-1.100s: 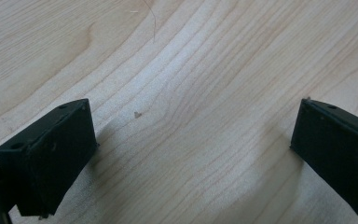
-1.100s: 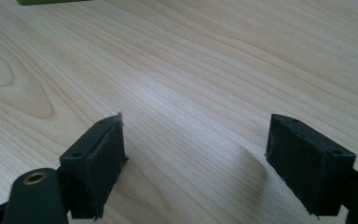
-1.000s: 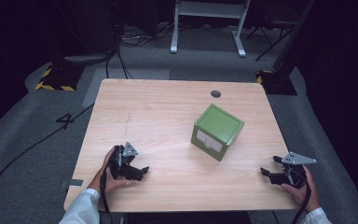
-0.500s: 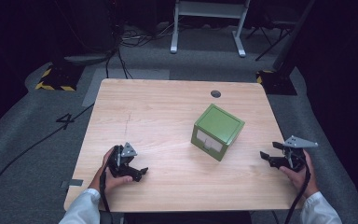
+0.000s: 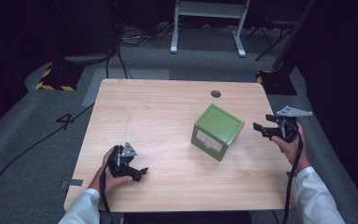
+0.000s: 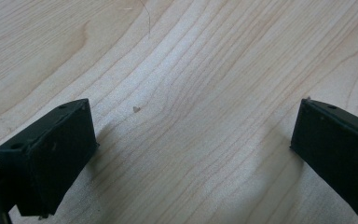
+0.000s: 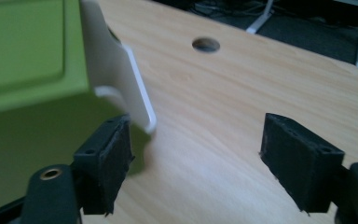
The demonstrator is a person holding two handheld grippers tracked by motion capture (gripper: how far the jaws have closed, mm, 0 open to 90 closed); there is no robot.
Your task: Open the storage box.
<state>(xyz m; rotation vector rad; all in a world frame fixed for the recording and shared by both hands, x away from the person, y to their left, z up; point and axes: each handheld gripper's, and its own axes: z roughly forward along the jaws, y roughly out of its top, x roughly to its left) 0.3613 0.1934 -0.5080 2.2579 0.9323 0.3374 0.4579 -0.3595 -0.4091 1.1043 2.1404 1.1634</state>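
A green cube-shaped box (image 5: 217, 130) with a white panel on its near face stands right of centre on the wooden table (image 5: 158, 107). My right gripper (image 5: 260, 130) hovers just right of the box, jaws pointing at it. In the right gripper view the box (image 7: 23, 51) and its white tab (image 7: 116, 70) sit beside my left jaw. The right gripper (image 7: 196, 149) is open; its jaws have just been closing a little, with bare wood between them. My left gripper (image 5: 137, 173) rests at the front left, open (image 6: 193, 135) over bare tabletop.
A round cable hole (image 5: 216, 94) lies behind the box, near the table's far edge. On the floor beyond are a white stand (image 5: 205, 28), hazard-striped bases (image 5: 53, 79) and cables. The right table edge runs close under my right hand.
My right gripper has risen and moved away from the person along the right edge, up beside the box. The left gripper and the box have stayed put.
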